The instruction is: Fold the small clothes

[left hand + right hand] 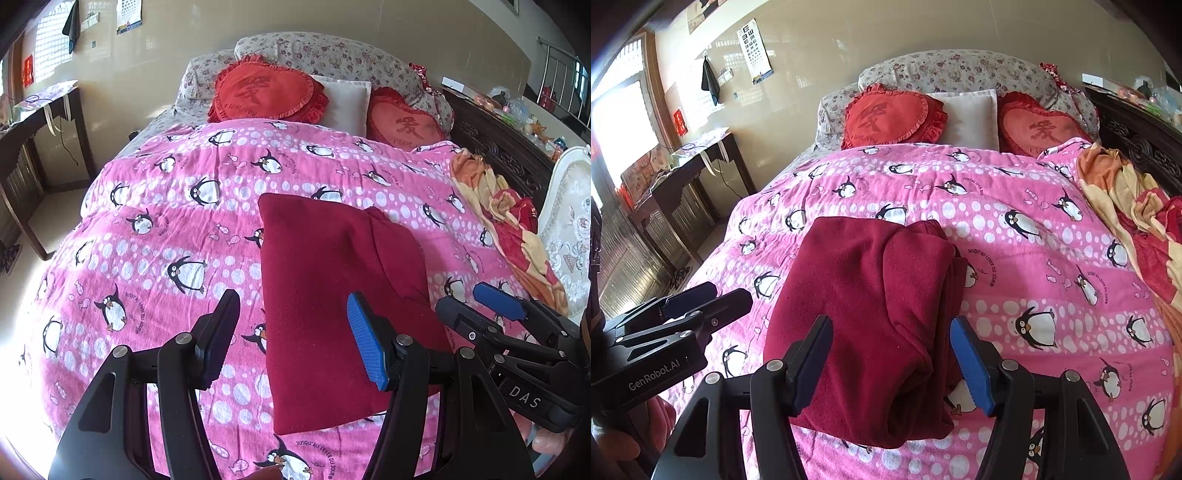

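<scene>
A dark red garment [332, 295] lies folded into a long rectangle on the pink penguin quilt [166, 221]. It also shows in the right wrist view [871, 314], with layered folds along its right edge. My left gripper [295, 343] is open and empty, held above the garment's near left part. My right gripper [892, 362] is open and empty, above the garment's near end. The right gripper shows in the left wrist view [469, 302] at the garment's right edge. The left gripper shows in the right wrist view [716, 299] left of the garment.
Two red heart cushions [266, 94] and a white pillow [347, 103] lie at the head of the bed. A crumpled orange and red blanket [506, 221] lies along the quilt's right side. A dark desk [40, 122] stands left of the bed.
</scene>
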A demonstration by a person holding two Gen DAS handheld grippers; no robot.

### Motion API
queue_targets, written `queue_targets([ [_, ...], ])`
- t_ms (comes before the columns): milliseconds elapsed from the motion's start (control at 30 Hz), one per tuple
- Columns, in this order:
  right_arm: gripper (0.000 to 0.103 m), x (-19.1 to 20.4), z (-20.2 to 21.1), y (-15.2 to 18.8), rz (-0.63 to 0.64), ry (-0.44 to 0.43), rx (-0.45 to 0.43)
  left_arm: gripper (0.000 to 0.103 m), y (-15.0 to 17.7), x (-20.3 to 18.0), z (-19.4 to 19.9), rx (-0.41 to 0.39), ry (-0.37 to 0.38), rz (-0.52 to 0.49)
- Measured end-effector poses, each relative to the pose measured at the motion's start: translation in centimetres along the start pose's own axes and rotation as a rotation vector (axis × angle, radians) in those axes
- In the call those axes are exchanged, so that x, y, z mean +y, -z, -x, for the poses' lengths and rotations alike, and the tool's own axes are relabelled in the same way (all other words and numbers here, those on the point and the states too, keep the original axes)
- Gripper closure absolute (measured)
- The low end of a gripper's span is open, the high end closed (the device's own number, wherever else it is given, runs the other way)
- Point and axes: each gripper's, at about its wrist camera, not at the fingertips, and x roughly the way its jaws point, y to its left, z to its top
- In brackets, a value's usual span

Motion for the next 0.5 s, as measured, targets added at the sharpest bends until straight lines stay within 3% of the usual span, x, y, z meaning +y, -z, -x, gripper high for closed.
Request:
queue_targets([
  [500, 0.039, -0.16, -0.79, -0.04, -0.013, -0.006, 0.028, 0.042, 0.13, 0.05, -0.68, 0.013, -0.001, 0.003],
])
